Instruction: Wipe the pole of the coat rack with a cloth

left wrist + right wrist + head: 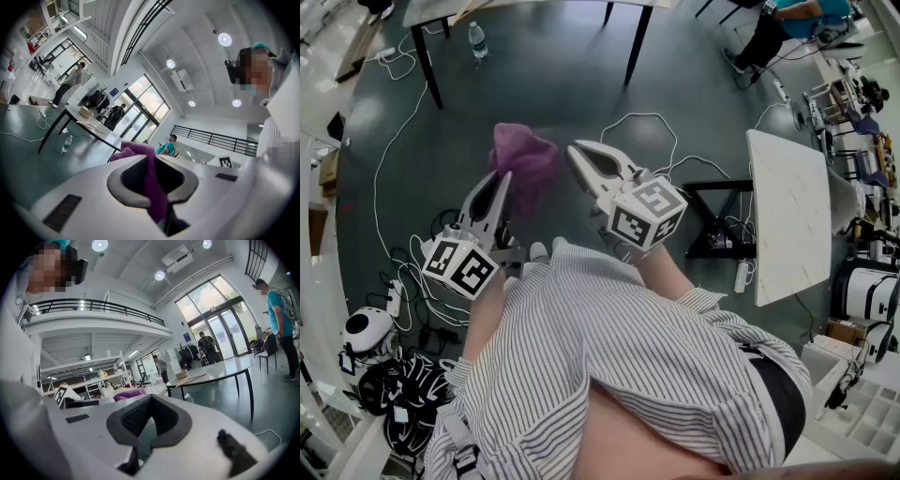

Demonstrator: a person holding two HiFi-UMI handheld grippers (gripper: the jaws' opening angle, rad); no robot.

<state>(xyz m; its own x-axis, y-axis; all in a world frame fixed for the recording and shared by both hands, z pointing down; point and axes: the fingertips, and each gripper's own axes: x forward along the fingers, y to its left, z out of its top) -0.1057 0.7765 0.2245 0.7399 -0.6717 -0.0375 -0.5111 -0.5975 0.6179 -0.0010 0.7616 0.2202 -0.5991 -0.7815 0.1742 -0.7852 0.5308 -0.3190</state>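
left gripper clamped on purple cloth | right gripper jaws together, at cloth's 3 o'clock | water bottle on floor, 11 o'clock

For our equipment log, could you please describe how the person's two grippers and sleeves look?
Both the left gripper and right gripper have white plastic shells tapering to dark-padded jaws. Each carries a white cube with black square markers, left and right. The person wears a white shirt with thin dark stripes.

You have no readable words or numbers in view; your marker cubes show only black-and-white square patterns.
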